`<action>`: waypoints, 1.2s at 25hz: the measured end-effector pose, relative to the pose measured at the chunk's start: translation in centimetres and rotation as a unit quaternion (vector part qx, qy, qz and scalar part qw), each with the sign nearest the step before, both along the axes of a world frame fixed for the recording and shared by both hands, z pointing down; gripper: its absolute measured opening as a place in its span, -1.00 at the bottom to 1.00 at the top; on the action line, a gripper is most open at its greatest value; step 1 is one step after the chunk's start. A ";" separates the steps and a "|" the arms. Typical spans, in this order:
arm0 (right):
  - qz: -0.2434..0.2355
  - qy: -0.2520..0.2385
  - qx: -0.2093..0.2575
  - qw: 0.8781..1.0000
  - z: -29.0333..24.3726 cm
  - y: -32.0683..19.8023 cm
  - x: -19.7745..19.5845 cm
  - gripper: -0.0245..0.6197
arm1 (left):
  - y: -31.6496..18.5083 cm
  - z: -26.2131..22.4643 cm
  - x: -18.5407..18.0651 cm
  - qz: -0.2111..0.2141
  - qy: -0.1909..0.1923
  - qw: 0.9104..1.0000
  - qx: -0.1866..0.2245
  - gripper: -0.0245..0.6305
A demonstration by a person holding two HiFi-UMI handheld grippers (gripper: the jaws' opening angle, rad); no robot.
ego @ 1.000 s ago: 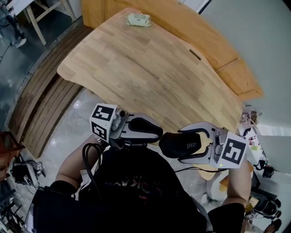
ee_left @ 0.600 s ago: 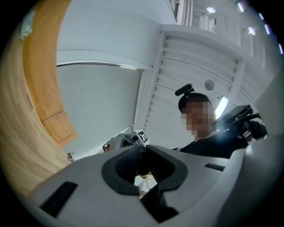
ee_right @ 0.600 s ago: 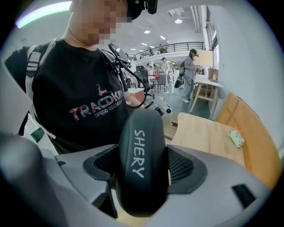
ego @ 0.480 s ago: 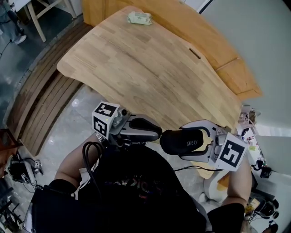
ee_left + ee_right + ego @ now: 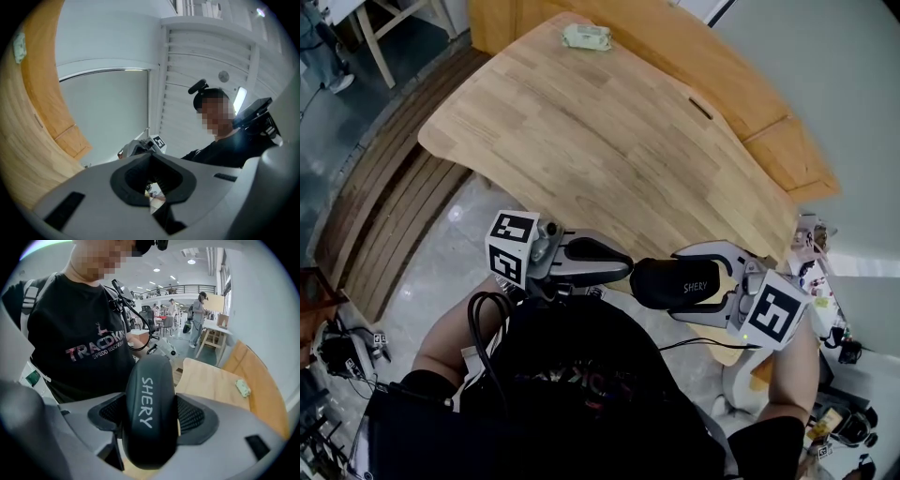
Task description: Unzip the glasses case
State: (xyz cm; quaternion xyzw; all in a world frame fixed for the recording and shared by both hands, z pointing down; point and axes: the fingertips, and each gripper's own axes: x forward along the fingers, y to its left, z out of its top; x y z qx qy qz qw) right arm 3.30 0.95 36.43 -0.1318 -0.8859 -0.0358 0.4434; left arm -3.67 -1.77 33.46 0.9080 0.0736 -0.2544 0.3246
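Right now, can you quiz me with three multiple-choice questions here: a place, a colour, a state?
1. Where does the pale packet lie? A on the floor; B at the table's far end; C on a chair.
2. What colour is the glasses case? A red; B white; C black.
3. The right gripper is: A shut on the case; B open and empty; C out of sight.
Answers: B, it rests on the far wood; C, black shell, pale lettering; A, pads press its sides.

glasses case point(image 5: 149, 413): matt, smooth (hard-looking shell) | table point(image 5: 581, 141): grained wood | floor point(image 5: 436, 253): glossy
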 end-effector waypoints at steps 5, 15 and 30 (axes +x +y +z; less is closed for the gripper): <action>0.024 -0.007 0.017 1.000 0.8 -0.7 -0.2 0.16 | -0.8 0.8 -0.1 -0.050 -0.060 0.997 0.021 -0.89; 0.087 -0.034 0.046 0.995 2.9 -2.3 -0.5 0.16 | -2.9 2.6 0.2 -0.122 -0.199 0.970 0.071 -0.89; 0.237 -0.083 0.038 0.967 4.8 -5.5 -0.8 0.15 | -4.1 3.8 0.6 -0.176 -0.316 0.919 0.156 -0.89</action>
